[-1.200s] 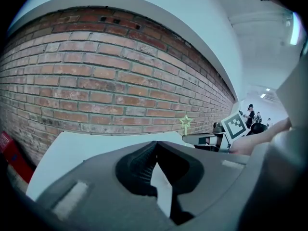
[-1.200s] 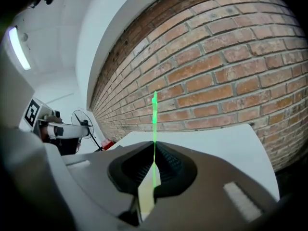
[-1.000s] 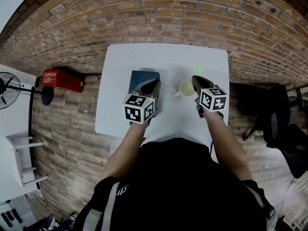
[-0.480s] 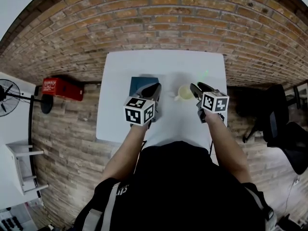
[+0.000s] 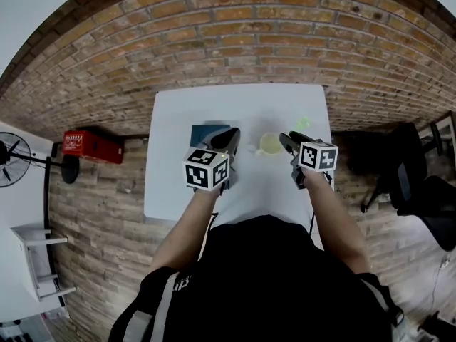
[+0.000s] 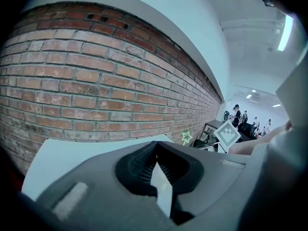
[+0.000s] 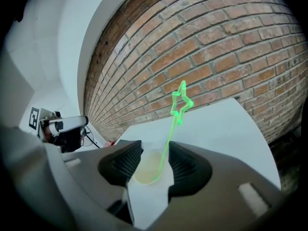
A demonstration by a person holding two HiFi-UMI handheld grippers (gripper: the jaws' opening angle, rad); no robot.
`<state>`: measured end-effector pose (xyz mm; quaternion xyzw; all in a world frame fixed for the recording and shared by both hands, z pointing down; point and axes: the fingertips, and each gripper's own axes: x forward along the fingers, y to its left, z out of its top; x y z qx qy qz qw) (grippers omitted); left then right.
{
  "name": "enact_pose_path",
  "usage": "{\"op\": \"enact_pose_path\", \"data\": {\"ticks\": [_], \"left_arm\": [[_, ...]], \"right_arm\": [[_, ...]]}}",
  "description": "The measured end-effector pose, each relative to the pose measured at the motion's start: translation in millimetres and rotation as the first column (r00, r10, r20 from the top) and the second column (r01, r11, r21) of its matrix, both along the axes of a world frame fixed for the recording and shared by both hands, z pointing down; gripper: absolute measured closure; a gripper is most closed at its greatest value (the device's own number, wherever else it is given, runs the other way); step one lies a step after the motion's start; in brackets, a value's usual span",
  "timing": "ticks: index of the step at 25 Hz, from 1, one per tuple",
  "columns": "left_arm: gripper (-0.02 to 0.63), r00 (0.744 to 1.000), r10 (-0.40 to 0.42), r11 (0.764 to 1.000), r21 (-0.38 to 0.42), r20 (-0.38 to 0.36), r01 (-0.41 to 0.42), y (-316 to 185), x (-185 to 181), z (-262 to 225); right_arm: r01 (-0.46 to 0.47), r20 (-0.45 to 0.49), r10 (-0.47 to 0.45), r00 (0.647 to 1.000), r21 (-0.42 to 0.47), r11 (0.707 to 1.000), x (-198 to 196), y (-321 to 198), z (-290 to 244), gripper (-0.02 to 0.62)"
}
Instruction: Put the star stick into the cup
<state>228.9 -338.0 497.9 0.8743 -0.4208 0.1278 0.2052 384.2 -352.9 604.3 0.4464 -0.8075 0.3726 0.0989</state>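
A pale yellow cup [image 5: 271,144] stands on the white table [image 5: 214,105]. The green star stick [image 5: 304,122] stands in it and leans to the far right. In the right gripper view the stem rises from the cup [image 7: 147,170] to the star [image 7: 180,102]. My right gripper [image 5: 288,140] sits just right of the cup. Its jaws are opening; the stem runs between them close to the right pad, and neither pad presses on it. My left gripper [image 5: 231,135] hovers left of the cup, shut and holding nothing, with the star [image 6: 186,137] far ahead.
A dark blue flat block [image 5: 203,130] lies on the table under the left gripper. A brick wall backs the table. On the floor are a red box [image 5: 85,146] and a fan [image 5: 11,152] at left, and a black chair [image 5: 420,191] at right.
The right gripper's jaws have spread apart and let go of the star stick, which stays standing in the cup. The left gripper has hardly moved.
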Motion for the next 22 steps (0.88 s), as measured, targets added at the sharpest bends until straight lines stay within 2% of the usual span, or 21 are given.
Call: {"op": "enact_pose_path", "data": {"ticks": [4, 11, 17, 22], "left_arm": [[0.600, 1.000, 0.002, 1.000, 0.006, -0.024, -0.002, -1, 1, -7], [0.600, 0.999, -0.011, 0.999, 0.040, -0.046, 0.013, -8, -11, -22], [0.600, 0.998, -0.017, 0.999, 0.034, -0.060, 0.019, -7, -16, -19], [0.600, 0.997, -0.027, 0.999, 0.044, -0.067, 0.030, -8, -21, -23]], "right_arm": [[-0.006, 0.021, 0.007, 1.000, -0.027, 1.000, 1, 10, 2, 0.419], [-0.067, 0.049, 0.069, 0.996, -0.047, 0.997, 19, 24, 1, 0.422], [-0.056, 0.051, 0.058, 0.997, -0.044, 0.997, 12, 28, -1, 0.422], [-0.063, 0.095, 0.071, 0.993, -0.084, 0.995, 9, 47, 3, 0.422]]}}
